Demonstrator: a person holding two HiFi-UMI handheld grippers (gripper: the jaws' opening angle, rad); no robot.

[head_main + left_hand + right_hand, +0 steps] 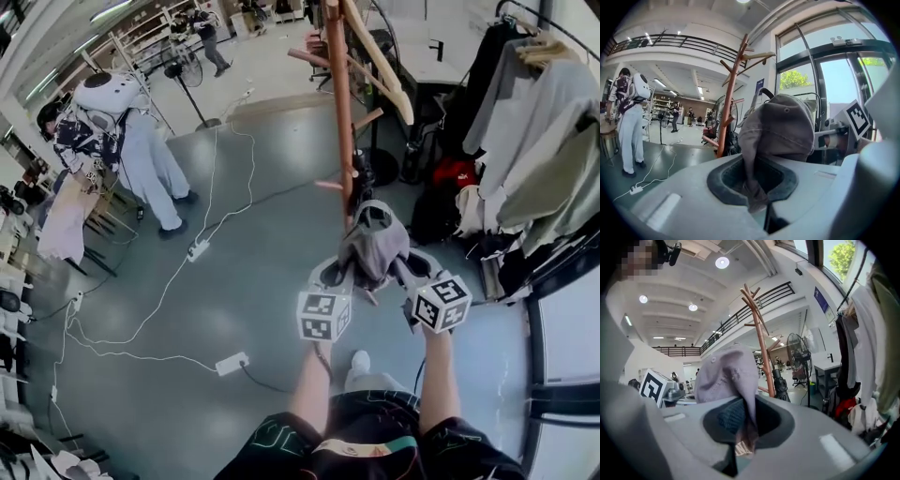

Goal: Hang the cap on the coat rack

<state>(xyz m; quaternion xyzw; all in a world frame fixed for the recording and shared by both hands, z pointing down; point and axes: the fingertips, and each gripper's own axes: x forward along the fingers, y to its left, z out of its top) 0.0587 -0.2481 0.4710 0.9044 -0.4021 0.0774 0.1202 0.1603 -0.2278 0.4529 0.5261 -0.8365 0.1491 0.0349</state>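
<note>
Left gripper (757,202) and right gripper (740,446) each pinch the cap (373,246) by its rim; cloth looks soft, light, floppy, so opposite rim holds seem right.

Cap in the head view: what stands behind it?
The brown wooden coat rack rises beyond the grey fabric cap. Its foot cannot be seen; the cap covers it.

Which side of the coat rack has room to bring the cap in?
Left of the brown wooden coat rack, the grey floor is bare to the white power strip. Right is crowded: hung garments and bags. Upper pegs look bare for the grey fabric cap.
</note>
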